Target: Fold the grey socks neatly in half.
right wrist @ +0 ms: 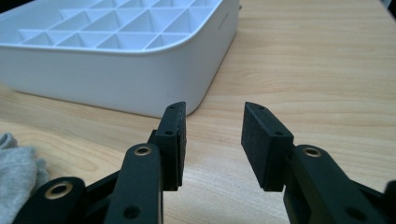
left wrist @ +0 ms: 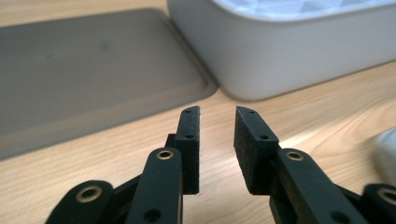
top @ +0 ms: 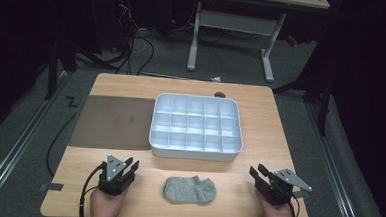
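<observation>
— Where is everything, measured from the white divided tray [top: 196,149]?

— A grey sock [top: 190,189] lies flat on the wooden table [top: 270,127] just in front of the tray. A grey mat [top: 111,121] touches its left side.

— And your grippers?

— My left gripper [top: 131,166] rests front-left of the tray, jaws slightly parted, holding nothing. My right gripper [top: 257,172] rests front-right, jaws wider, also holding nothing.

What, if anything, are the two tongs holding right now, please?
Nothing is held: the left tongs and the right tongs are both open and empty; the grey sock lies untouched between them.
</observation>
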{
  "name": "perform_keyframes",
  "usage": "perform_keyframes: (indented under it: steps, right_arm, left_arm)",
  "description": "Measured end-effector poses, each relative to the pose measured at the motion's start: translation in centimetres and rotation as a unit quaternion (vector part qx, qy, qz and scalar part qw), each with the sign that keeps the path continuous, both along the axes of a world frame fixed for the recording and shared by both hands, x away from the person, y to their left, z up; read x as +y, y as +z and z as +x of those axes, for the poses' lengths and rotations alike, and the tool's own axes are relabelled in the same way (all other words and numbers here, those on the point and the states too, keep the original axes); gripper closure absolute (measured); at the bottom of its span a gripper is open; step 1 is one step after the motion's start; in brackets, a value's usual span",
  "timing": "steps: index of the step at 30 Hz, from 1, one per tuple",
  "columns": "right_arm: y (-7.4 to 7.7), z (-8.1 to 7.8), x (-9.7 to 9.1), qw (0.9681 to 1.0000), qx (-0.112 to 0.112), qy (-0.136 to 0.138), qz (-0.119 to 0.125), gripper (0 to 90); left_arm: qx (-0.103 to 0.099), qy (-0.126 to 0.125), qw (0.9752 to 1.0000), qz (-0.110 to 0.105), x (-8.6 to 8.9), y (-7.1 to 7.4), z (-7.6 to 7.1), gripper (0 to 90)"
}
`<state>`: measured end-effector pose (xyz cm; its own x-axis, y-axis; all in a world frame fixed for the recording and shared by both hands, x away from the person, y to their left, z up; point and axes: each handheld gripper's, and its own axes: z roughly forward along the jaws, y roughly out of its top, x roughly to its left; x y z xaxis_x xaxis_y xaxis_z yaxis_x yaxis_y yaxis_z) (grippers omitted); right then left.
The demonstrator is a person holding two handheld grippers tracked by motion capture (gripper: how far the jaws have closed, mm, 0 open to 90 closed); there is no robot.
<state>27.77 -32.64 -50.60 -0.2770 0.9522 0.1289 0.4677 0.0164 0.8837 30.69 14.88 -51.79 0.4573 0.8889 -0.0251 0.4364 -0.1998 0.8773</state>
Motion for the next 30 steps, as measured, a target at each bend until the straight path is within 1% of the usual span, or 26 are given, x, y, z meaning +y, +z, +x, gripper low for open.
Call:
perform_keyframes:
  steps: [1,2,3,5,6,9,10,12,13,16,17,20,23,27,28,30]
  right_arm:
    - [0.0,0.0,0.1,1.0000,0.003,0.001,0.000,63.6]
    - [-0.2,0.2,0.2,1.0000,0.005,0.002,-0.008,63.7]
    - [-0.4,0.3,0.4,0.9999,0.006,0.001,-0.015,63.3]
    - [-0.6,0.3,0.6,0.9998,0.008,0.000,-0.018,62.8]
    - [-0.8,0.4,0.8,0.9996,0.007,0.004,-0.026,62.7]
    - [-0.9,0.4,1.1,0.9995,0.007,0.011,-0.029,60.3]
    - [-1.0,0.4,1.2,0.9995,0.004,0.013,-0.029,59.2]
    - [-1.0,0.3,1.4,0.9995,0.004,0.023,-0.020,60.5]
    - [-1.1,0.2,1.5,0.9995,-0.002,0.024,-0.019,60.5]
    - [-1.0,0.1,1.7,0.9994,0.002,0.028,-0.019,60.4]
    - [-1.0,0.1,1.9,0.9994,0.002,0.031,-0.017,60.3]
    - [-1.0,0.0,2.0,0.9992,0.004,0.034,-0.019,59.7]
    - [-1.0,0.0,2.4,0.9991,0.007,0.039,-0.019,58.7]
    - [-0.9,-0.2,2.7,0.9989,0.008,0.043,-0.016,58.2]
    - [-0.9,-0.2,2.8,0.9988,0.004,0.047,-0.018,57.9]
    - [-0.8,-0.3,3.0,0.9986,0.005,0.049,-0.019,57.6]
  left_arm:
    - [0.002,-0.003,1.0000,-0.005,-0.1,-0.1,0.0,72.1]
    - [0.007,-0.008,0.9999,-0.006,-0.2,-0.2,0.0,71.8]
    - [0.009,-0.010,0.9999,-0.005,-0.3,-0.2,0.0,71.0]
    - [0.010,-0.012,0.9999,-0.005,-0.3,-0.3,0.0,70.7]
    - [0.012,-0.013,0.9998,-0.005,-0.3,-0.3,0.1,69.9]
    - [0.017,-0.015,0.9997,-0.008,-0.3,-0.4,0.0,68.1]
    - [0.018,-0.016,0.9997,-0.009,-0.3,-0.4,-0.1,67.6]
    - [0.021,-0.019,0.9996,-0.010,-0.4,-0.4,-0.1,66.6]
    - [0.021,-0.021,0.9995,-0.010,-0.5,-0.4,-0.1,66.2]
    - [0.023,-0.023,0.9994,-0.012,-0.6,-0.4,-0.1,65.3]
    - [0.025,-0.028,0.9992,-0.013,-0.8,-0.4,-0.2,64.7]
    - [0.024,-0.031,0.9992,-0.012,-1.0,-0.4,-0.3,64.2]
    - [0.026,-0.040,0.9988,-0.012,-1.4,-0.4,-0.5,63.8]
    - [0.027,-0.046,0.9985,-0.011,-1.8,-0.4,-0.6,63.4]
    - [0.028,-0.048,0.9984,-0.011,-1.9,-0.4,-0.7,63.3]
    - [0.028,-0.051,0.9982,-0.011,-2.1,-0.4,-0.8,63.1]
